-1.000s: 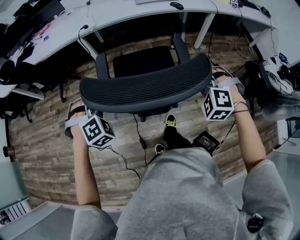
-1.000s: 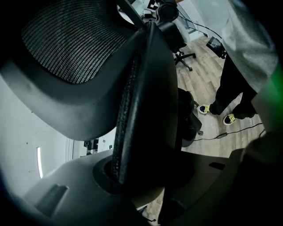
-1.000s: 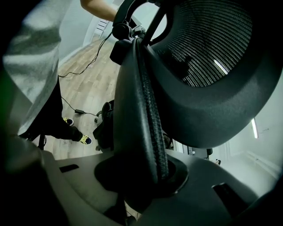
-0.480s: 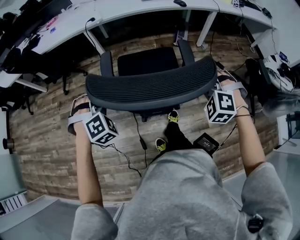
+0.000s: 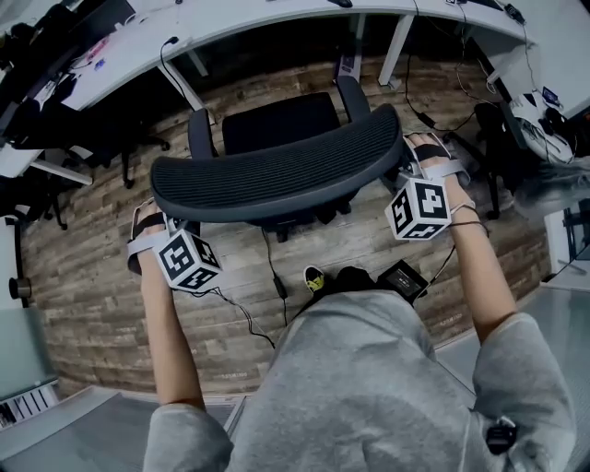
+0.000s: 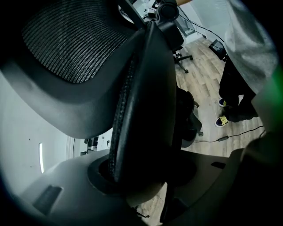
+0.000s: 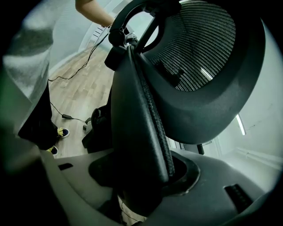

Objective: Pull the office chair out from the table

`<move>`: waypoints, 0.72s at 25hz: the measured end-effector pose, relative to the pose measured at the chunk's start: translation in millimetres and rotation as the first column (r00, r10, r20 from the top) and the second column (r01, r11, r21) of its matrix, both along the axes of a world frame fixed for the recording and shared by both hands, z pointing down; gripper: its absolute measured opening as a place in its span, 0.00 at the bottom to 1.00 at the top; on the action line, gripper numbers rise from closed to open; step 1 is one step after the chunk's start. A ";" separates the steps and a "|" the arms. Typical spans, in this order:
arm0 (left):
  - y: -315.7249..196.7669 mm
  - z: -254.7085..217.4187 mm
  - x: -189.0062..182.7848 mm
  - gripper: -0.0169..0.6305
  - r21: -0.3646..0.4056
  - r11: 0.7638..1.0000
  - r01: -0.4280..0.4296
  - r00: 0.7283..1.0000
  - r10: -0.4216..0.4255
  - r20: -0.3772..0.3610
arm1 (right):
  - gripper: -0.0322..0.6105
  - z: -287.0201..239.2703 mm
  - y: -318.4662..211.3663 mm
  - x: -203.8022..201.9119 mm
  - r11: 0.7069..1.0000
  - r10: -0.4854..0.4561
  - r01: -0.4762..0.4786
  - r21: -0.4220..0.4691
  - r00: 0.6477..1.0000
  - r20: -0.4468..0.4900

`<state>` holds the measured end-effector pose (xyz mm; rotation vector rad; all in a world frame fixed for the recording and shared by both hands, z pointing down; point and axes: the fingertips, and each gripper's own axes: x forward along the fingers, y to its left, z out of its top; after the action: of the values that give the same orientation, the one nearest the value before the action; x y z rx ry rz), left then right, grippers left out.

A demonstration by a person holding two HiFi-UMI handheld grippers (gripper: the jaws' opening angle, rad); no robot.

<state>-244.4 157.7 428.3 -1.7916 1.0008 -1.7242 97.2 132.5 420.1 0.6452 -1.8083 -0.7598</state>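
Note:
A black office chair shows in the head view, its mesh backrest (image 5: 277,171) towards me and its seat (image 5: 281,120) pointing at the white desk (image 5: 230,23). My left gripper (image 5: 164,210) sits at the backrest's left end. In the left gripper view that gripper (image 6: 146,176) has the backrest edge (image 6: 146,88) filling the space between its jaws, which are starting to open. At the backrest's other end is my right gripper (image 5: 406,164). The right gripper (image 7: 146,176) has the edge (image 7: 137,101) between opening jaws, with a dark gap on one side.
Cables (image 5: 275,277) trail over the wood floor beside my shoe (image 5: 313,277). A small black box (image 5: 403,277) lies on the floor at my right. Desk legs (image 5: 392,51) stand beyond the chair. Dark chairs (image 5: 138,147) crowd the left, and bags (image 5: 539,120) the right.
The chair and both grippers have come back from the desk towards me, and my feet have stepped back. The gap between seat and desk has grown.

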 end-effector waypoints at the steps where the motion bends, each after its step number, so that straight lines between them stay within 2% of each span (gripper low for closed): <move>1: 3.2 -1.2 -0.5 0.35 0.006 1.000 0.006 1.000 -0.006 -0.010 | 0.39 -1.3 2.1 -0.2 1.000 -0.007 0.007 0.012 1.000 0.012; 3: 11.1 -6.0 -3.9 0.40 0.012 0.999 0.030 0.999 -0.030 -0.036 | 0.40 -7.3 7.2 1.1 0.999 -0.018 0.016 0.028 0.998 0.056; 6: 30.1 -20.1 -16.6 0.41 0.037 0.993 0.112 0.989 -0.108 -0.098 | 0.40 -24.5 20.2 17.4 0.998 -0.012 0.003 0.065 0.989 0.144; 8: 49.3 -31.4 -27.0 0.41 0.063 0.978 0.200 0.960 -0.182 -0.211 | 0.40 -35.5 33.1 34.9 0.995 0.011 -0.031 0.091 0.977 0.212; 9: 60.9 -35.9 -31.9 0.41 0.065 0.966 0.249 0.932 -0.221 -0.287 | 0.40 -41.0 40.6 42.5 0.993 0.024 -0.052 0.103 0.967 0.252; 11: 84.2 -44.4 -33.9 0.41 0.054 0.940 0.338 0.847 -0.279 -0.452 | 0.40 -52.7 59.3 54.6 0.990 0.049 -0.091 0.105 0.936 0.348; 13: 106.5 -53.0 -20.1 0.41 0.041 0.916 0.398 0.733 -0.291 -0.614 | 0.40 -64.5 82.1 60.4 0.992 0.083 -0.119 0.047 0.877 0.474; 14: 117.1 -56.9 -8.6 0.35 0.037 0.906 0.421 0.670 -0.284 -0.686 | 0.37 -70.9 93.7 60.0 0.993 0.099 -0.121 0.003 0.828 0.551; 15: 126.5 -60.8 4.7 0.27 0.034 0.897 0.440 0.609 -0.270 -0.746 | 0.27 -78.1 104.4 58.3 0.993 0.115 -0.114 -0.042 0.766 0.632; 16: 134.1 -64.8 19.0 0.17 0.033 0.889 0.456 0.552 -0.254 -0.794 | 0.17 -86.0 114.1 56.3 0.991 0.134 -0.105 -0.084 0.694 0.707; 17: 140.2 -68.4 33.7 0.06 0.029 0.882 0.470 0.501 -0.240 -0.831 | 0.14 -94.2 122.8 54.5 0.988 0.157 -0.093 -0.126 0.618 0.771; 18: 145.4 -71.3 48.7 0.05 0.018 0.877 0.481 0.454 -0.231 -0.860 | 0.13 -102.5 131.3 53.2 0.983 0.183 -0.076 -0.168 0.540 0.822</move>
<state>-195.7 303.0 357.1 -2.3714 2.0307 -0.6965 150.4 263.8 317.6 1.1943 -2.6113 -0.2018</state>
